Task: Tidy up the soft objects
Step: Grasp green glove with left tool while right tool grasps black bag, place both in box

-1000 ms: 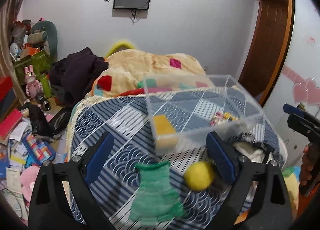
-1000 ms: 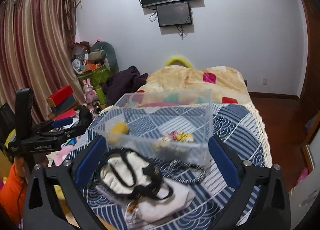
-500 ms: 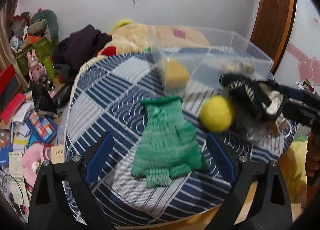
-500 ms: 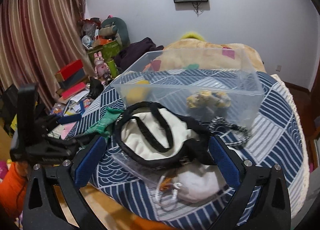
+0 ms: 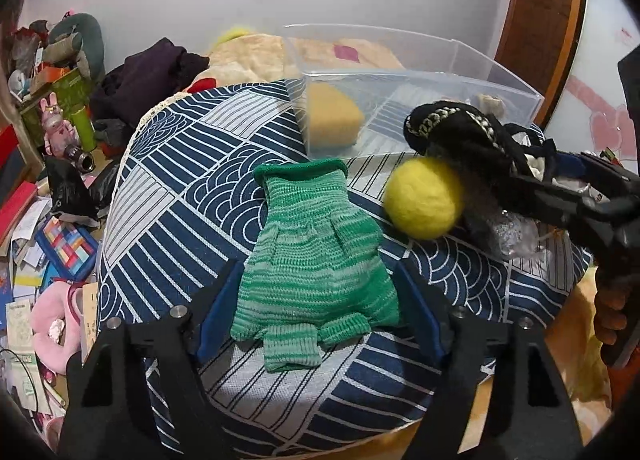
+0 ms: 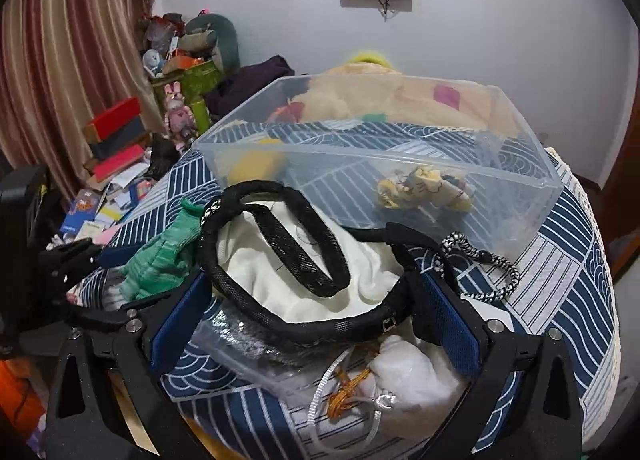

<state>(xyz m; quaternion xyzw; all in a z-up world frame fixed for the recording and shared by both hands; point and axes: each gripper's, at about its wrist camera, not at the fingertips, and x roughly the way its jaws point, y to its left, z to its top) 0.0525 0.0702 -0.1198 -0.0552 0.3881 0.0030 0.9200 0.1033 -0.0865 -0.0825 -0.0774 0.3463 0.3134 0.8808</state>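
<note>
A green knit glove (image 5: 316,260) lies flat on the blue patterned round table (image 5: 180,188). My left gripper (image 5: 318,312) straddles its finger end; the jaws are closing and the pads (image 5: 218,312) sit at its edges without squeezing it. A yellow felt ball (image 5: 424,198) rests just right of it. My right gripper (image 6: 312,320) is open, its jaws closing slightly around a white cloth bag with a black mesh rim (image 6: 304,272). Behind stands a clear plastic bin (image 6: 400,164) holding a yellow sponge (image 5: 332,116) and a small plush toy (image 6: 424,190).
A black-and-white braided cord (image 6: 488,264) and a white drawstring pouch (image 6: 400,380) lie by the bag. Books and a pink plush (image 5: 48,320) litter the floor on the left. A bed with a beige blanket (image 5: 248,56) is behind, a wooden door (image 5: 536,20) at right.
Both grippers have sunk toward the table. The left one now frames the glove with narrower jaws. The right one has come down over the white bag.
</note>
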